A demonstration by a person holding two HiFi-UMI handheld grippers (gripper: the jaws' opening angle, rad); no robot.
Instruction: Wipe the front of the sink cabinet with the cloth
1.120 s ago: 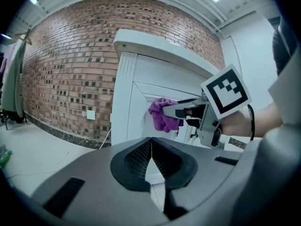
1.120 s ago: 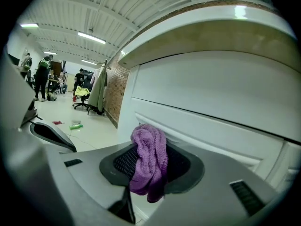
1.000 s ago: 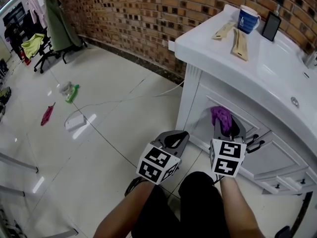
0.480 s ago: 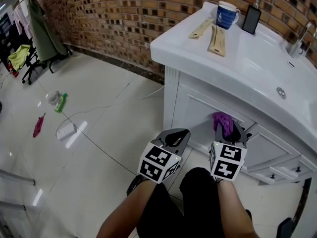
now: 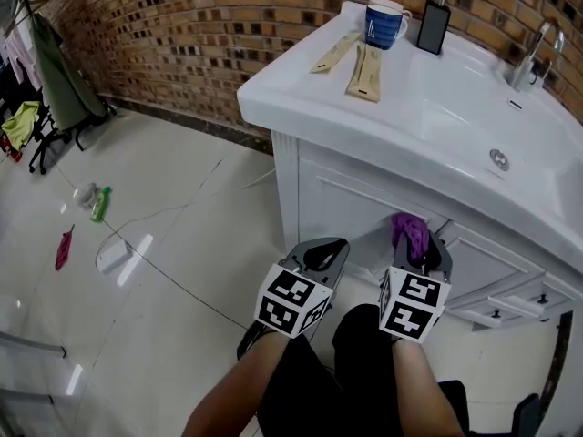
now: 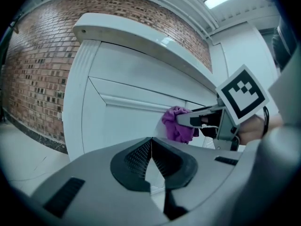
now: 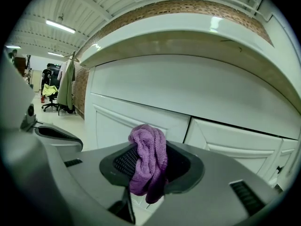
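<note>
Purple cloth (image 7: 148,147) sat bunched between the fingers of the right gripper (image 7: 150,167), which were clamped tight on it, low and right of centre in the head view. Beside it, at lower centre, the left gripper (image 6: 151,155) had its fingers pressed together on nothing. Just beyond both stood the white sink cabinet (image 5: 332,198); whether the cloth touched its door panel was unclear. Farther up, a blue mug (image 5: 383,23) and a faucet (image 5: 526,55) stood on the basin top.
</note>
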